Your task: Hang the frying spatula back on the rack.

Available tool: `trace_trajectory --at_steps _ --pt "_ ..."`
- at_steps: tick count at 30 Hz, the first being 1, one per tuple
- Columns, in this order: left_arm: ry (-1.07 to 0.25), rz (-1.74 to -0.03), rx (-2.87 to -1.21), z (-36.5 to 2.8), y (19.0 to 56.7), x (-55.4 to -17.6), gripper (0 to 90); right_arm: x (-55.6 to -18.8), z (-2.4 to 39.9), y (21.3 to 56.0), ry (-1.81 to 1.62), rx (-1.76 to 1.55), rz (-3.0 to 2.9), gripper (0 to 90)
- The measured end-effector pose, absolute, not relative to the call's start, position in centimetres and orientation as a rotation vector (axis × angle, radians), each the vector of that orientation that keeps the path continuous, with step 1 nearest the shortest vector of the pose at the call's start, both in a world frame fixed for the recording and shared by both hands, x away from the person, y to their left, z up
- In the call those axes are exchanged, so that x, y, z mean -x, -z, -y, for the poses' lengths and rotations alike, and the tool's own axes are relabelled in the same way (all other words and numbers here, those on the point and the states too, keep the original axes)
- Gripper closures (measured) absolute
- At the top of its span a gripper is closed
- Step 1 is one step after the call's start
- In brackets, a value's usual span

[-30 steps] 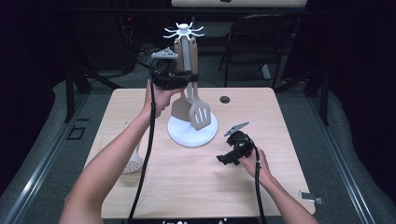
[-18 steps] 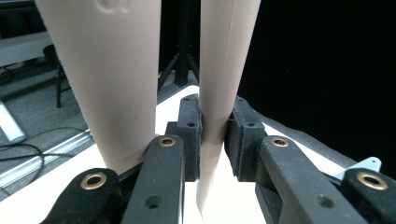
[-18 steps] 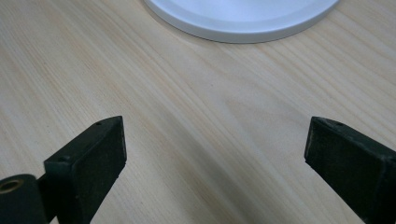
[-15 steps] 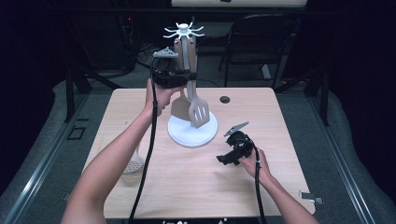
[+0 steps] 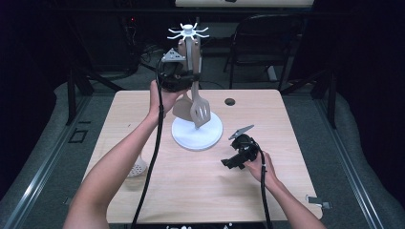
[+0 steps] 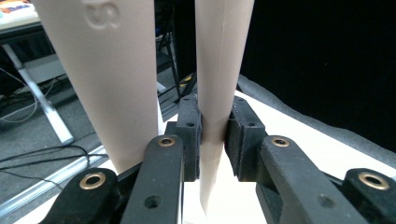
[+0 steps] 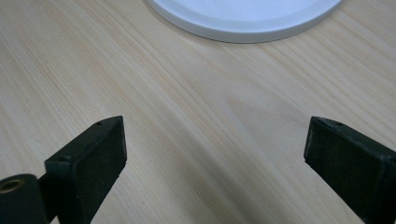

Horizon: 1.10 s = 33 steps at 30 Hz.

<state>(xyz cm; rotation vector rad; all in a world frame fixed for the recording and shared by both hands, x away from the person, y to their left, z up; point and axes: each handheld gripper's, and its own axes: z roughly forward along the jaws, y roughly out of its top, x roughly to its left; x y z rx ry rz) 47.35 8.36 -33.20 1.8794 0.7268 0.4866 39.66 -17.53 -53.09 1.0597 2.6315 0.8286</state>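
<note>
Slotted spatula (image 5: 200, 110) hangs vertical, blade down, handle clamped by left hand-held gripper (image 6: 214, 137).

Beige slotted spatula (image 5: 200, 110), white round stand base (image 5: 197, 134), pale striped-grain wooden table (image 5: 191, 191).

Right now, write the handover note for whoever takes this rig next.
Left claw: shut on the slotted spatula handle, up at the utensil stand.
Right claw: open, nothing in it, low over the table beside the stand's white base.
A second utensil hangs next to the spatula; a white skimmer lies on the table by the left forearm.
Done: spatula gripped. Left: whether it goes on or off the hook cannot be told.
</note>
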Motion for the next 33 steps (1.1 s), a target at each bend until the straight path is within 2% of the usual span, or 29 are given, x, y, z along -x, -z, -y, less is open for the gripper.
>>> trace_trajectory --at_steps 5,12,17,21,24,27,33 --pt "-0.52 -0.715 -1.884 -8.4 33.3 -46.7 74.6 -39.6 17.5 53.1 -0.834 -1.063 -2.627 5.4" --pt "-0.557 -0.674 -1.894 -8.5 33.2 -45.3 65.0 -39.6 17.4 53.1 -0.844 -1.069 -2.634 5.5" --pt "-0.615 -0.661 -1.911 -8.5 33.2 -44.4 55.0 -39.6 17.4 53.1 -0.836 -1.071 -2.64 5.5" --pt "-0.633 -0.657 -1.893 -9.0 33.2 -43.8 54.0 -39.6 17.4 53.1 -0.827 -1.068 -2.637 5.7" --pt "-0.633 -0.648 -1.883 -9.5 33.1 -43.3 54.9 -39.6 17.4 53.1 -0.82 -1.061 -2.637 5.7" --pt "-0.638 -0.632 -1.881 -9.9 33.0 -42.9 59.6 -39.6 17.4 53.2 -0.841 -1.06 -2.627 5.8" --pt "-0.665 -0.617 -1.872 -11.0 32.6 -42.5 78.1 -39.6 17.4 53.1 -0.825 -1.067 -2.636 6.0"
